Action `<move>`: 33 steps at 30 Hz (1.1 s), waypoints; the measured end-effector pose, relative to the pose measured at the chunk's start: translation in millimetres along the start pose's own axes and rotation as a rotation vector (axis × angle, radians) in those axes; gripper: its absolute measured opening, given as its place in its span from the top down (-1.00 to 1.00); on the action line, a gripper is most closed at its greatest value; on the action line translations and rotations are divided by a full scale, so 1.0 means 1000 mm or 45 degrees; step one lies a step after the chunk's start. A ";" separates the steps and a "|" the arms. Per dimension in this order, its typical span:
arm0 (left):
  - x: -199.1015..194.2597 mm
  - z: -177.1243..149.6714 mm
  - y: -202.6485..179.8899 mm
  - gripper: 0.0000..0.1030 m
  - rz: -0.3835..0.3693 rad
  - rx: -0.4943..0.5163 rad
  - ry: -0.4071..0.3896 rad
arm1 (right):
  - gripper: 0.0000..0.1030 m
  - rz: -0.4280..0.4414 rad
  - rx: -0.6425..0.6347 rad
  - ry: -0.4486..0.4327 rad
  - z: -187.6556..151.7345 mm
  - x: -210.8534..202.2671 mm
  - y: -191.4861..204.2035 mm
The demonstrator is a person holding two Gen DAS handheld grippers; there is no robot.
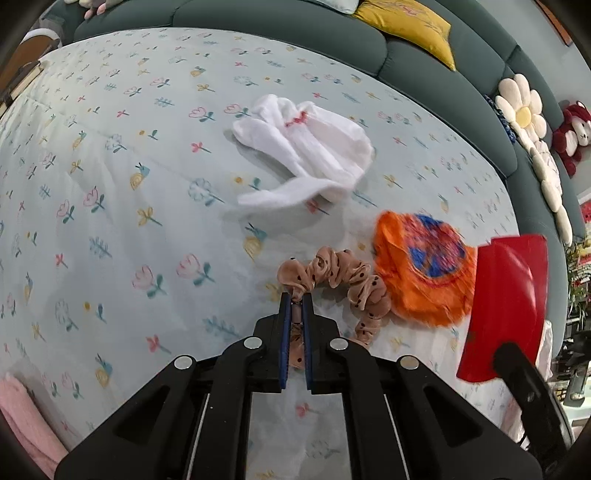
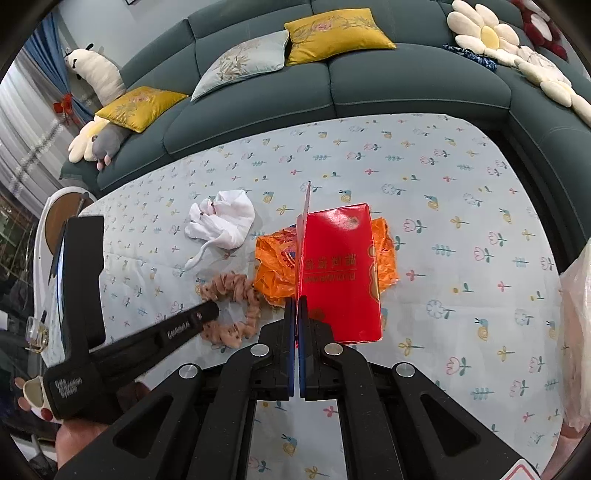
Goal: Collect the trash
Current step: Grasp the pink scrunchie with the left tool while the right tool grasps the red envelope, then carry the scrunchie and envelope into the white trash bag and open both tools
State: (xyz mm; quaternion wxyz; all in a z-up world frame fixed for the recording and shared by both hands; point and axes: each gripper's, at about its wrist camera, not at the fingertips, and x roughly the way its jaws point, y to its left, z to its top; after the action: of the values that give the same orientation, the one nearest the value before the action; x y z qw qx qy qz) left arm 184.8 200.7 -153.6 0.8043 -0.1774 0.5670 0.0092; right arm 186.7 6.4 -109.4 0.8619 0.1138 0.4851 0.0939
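Note:
My left gripper (image 1: 296, 299) is shut on a tan dotted scrunchie (image 1: 343, 277), which lies curled on the flowered sheet; it also shows in the right wrist view (image 2: 236, 291). My right gripper (image 2: 297, 301) is shut on the flap of a red carton (image 2: 341, 273) and holds it above the sheet; the carton also shows in the left wrist view (image 1: 506, 306). A crumpled orange wrapper (image 1: 424, 269) lies just beyond the scrunchie, partly hidden behind the carton in the right wrist view (image 2: 275, 258). A white sock (image 1: 306, 147) lies farther back.
A teal sofa (image 2: 332, 85) with yellow cushions (image 2: 332, 33) and plush toys curves around the far and right sides of the sheet (image 1: 110, 166). A pink cloth (image 1: 22, 413) lies at the near left. A translucent plastic bag (image 2: 576, 332) is at the right edge.

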 end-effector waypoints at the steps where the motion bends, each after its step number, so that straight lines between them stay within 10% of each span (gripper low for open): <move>1: -0.002 -0.003 -0.003 0.89 -0.002 0.010 -0.003 | 0.97 0.001 0.006 -0.006 0.001 -0.002 -0.002; 33: -0.089 -0.087 -0.210 0.89 -0.152 0.449 -0.118 | 0.97 -0.050 0.302 -0.269 -0.029 -0.128 -0.161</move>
State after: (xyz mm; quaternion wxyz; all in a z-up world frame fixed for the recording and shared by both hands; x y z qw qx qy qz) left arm 119.7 -5.1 -39.7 0.8473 -0.0663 0.5107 -0.1298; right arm 104.3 -179.5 -66.4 0.8903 0.2145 0.4016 0.0066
